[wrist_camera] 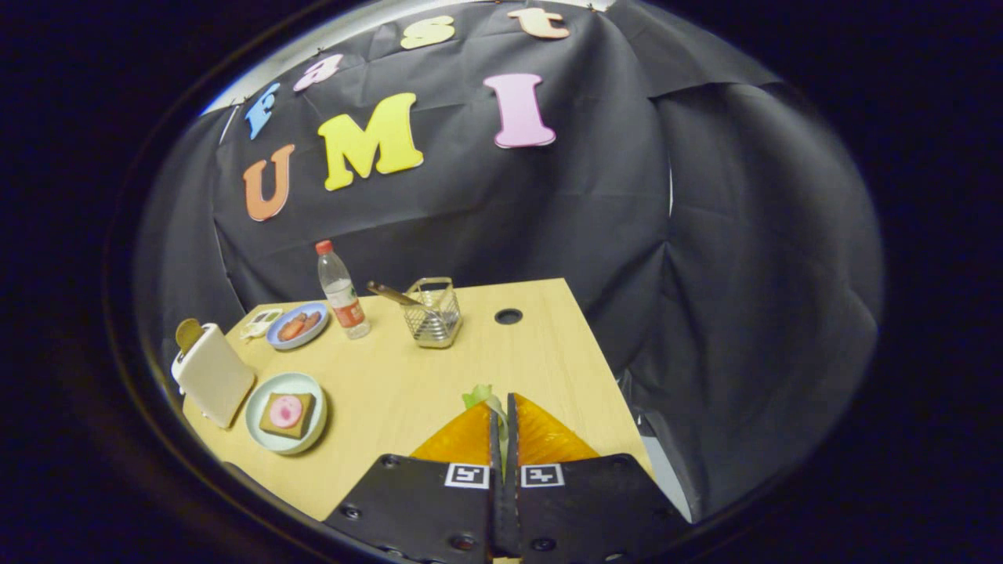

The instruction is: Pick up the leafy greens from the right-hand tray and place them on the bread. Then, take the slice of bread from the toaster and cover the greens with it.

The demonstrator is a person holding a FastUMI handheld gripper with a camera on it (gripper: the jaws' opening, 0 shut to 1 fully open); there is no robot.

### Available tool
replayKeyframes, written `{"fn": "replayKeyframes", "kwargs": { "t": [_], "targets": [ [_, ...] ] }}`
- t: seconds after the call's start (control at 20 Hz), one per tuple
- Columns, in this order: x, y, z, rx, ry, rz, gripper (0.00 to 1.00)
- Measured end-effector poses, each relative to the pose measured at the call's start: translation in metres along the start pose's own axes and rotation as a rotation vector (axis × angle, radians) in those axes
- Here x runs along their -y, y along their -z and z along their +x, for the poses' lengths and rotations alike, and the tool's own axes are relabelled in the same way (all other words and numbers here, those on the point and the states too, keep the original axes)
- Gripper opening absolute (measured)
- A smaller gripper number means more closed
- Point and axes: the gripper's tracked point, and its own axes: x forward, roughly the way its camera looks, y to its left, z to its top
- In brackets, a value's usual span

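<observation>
Gripper [502, 411]: two orange fingers [462, 439] drawn nearly together, pinching the leafy greens [484, 396] between them; a pale green frill sticks out past the tips, held up above the table.
Table [439, 376]: light wood, with a round black hole [508, 316] near its far edge, beyond the fingers.
Toaster [211, 374]: white, at the table's left edge, well left of the fingers; a slice of bread [189, 332] stands up out of its top.
Near plate [274, 427]: pale, just right of the toaster; it holds a square of bread [302, 415] with a pink round slice [285, 410] lying on top.
Far plate [276, 341]: blue rim, behind the toaster, carrying reddish food I cannot identify.
Wire basket [431, 317]: behind the fingers, left of the hole, a brown handle [392, 294] leaning out of it.
Bottle [342, 290]: clear, red cap, upright between far plate and wire basket.
</observation>
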Motion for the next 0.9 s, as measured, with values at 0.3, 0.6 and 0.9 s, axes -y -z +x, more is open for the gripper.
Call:
{"fn": "replayKeyframes", "kwargs": {
  "t": [0.3, 0.6, 0.9],
  "targets": [
    [-0.106, -0.030, -0.023, 0.028, -0.036, -0.007, 0.00],
    [-0.252, -0.027, -0.019, 0.018, -0.137, 0.011, 0.00],
    [-0.369, 0.010, -0.007, -0.068, -0.244, 0.073, 0.00]
  ]
}}
